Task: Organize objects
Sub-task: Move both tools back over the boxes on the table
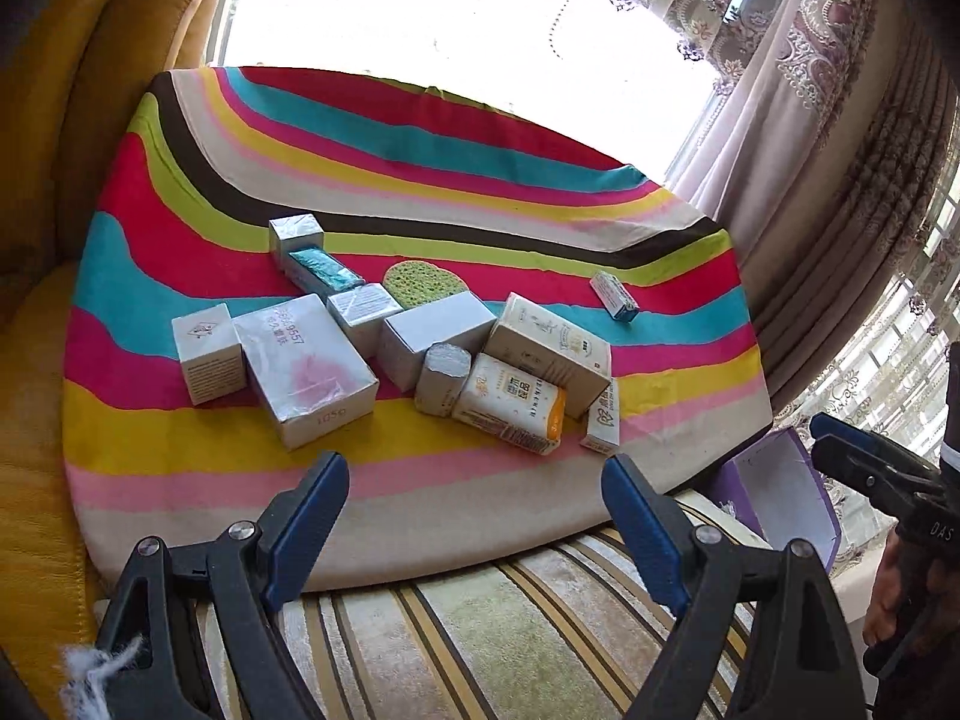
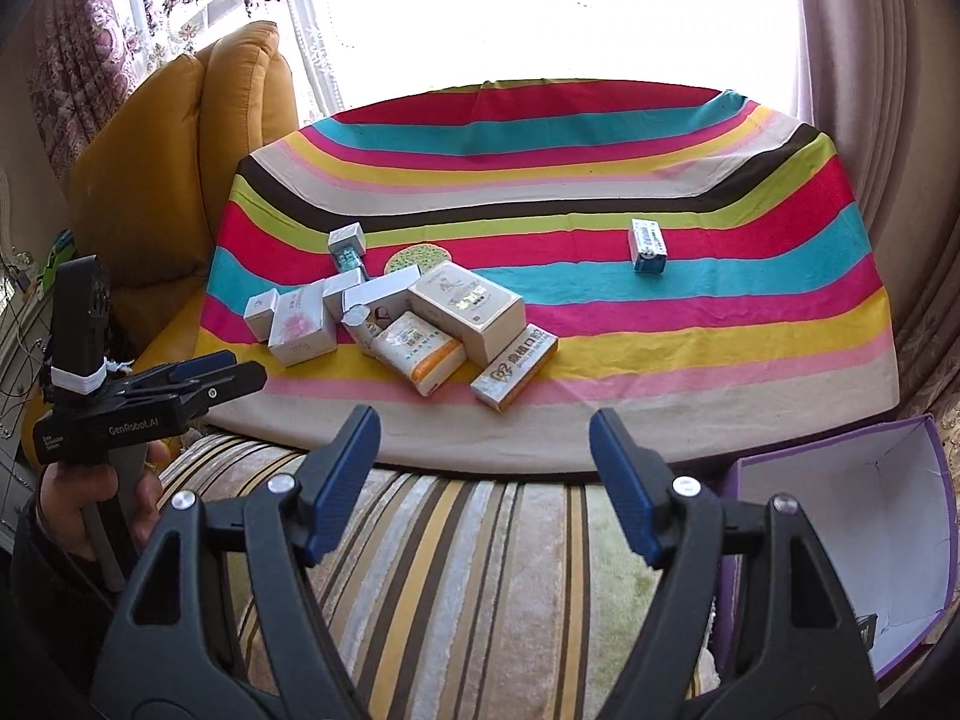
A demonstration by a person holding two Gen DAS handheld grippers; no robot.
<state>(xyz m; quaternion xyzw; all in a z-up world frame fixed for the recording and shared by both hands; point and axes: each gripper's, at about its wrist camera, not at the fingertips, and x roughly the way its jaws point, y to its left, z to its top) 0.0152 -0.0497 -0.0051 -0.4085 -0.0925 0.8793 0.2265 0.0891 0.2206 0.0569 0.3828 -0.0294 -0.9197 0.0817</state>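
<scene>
Both my tongs, left [image 1: 474, 483] and right [image 2: 485, 444], gape empty at frame bottom, while the cluster of boxes [image 1: 384, 348] sits mid-frame on the striped cloth [image 1: 420, 192], purple box [image 2: 840, 540] lower right.

You've got a striped cloth [image 2: 600, 180] over the worktop, running in bands of red, teal, yellow, pink, green and brown. A mustard-yellow cushion [image 2: 180, 180] sits at its left edge, patterned curtains [image 1: 840, 120] hang beside the bright window [image 2: 540, 12], and a striped plush seat [image 2: 468, 570] lies nearest you.
</scene>
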